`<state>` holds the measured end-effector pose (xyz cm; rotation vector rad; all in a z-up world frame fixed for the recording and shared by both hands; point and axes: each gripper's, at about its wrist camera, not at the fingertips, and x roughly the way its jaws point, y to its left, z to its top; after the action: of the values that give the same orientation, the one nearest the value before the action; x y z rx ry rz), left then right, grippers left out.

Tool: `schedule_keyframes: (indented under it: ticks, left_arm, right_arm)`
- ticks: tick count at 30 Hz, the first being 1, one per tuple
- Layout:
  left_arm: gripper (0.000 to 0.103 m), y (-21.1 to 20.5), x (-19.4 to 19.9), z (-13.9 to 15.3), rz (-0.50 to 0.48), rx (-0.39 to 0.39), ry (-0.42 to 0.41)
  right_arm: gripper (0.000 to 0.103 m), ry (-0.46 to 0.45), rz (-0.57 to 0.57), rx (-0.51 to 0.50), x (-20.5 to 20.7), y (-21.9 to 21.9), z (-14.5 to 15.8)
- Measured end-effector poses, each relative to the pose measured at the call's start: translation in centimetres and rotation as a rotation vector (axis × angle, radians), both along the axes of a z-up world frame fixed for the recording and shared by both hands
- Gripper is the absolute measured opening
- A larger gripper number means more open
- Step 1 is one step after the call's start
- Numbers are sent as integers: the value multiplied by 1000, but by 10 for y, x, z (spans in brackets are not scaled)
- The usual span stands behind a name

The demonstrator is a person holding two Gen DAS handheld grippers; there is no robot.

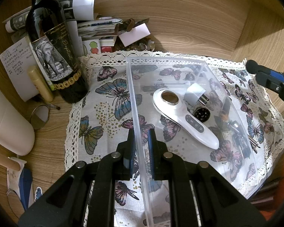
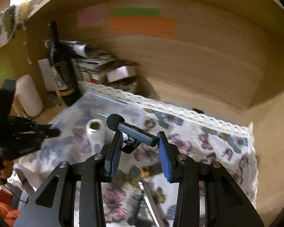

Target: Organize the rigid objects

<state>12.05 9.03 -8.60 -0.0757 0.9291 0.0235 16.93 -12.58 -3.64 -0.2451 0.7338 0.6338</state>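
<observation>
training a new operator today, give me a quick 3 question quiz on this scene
1. True or false: the left claw grips the wall of the clear plastic bin.
2. What is the right claw carrying: A) the wine bottle B) a dark stick-shaped device with a round foam tip C) the white handheld device?
3. Fill in: the bin sits on a ____-patterned cloth.

Key: 1 true; 2 B; 3 butterfly
</observation>
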Motion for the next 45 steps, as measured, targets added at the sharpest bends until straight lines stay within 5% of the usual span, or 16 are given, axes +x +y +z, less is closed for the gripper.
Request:
schedule_keyframes:
  ticks: [25,45]
  left_arm:
    - [13,0,-5,2,-11,-4,-5]
    - [13,0,-3,2,-17,-9,-8]
  right_arm:
    - [38,231,210,-101,-4,87,-69]
    - [44,85,-97,-57,-7,-26,-22]
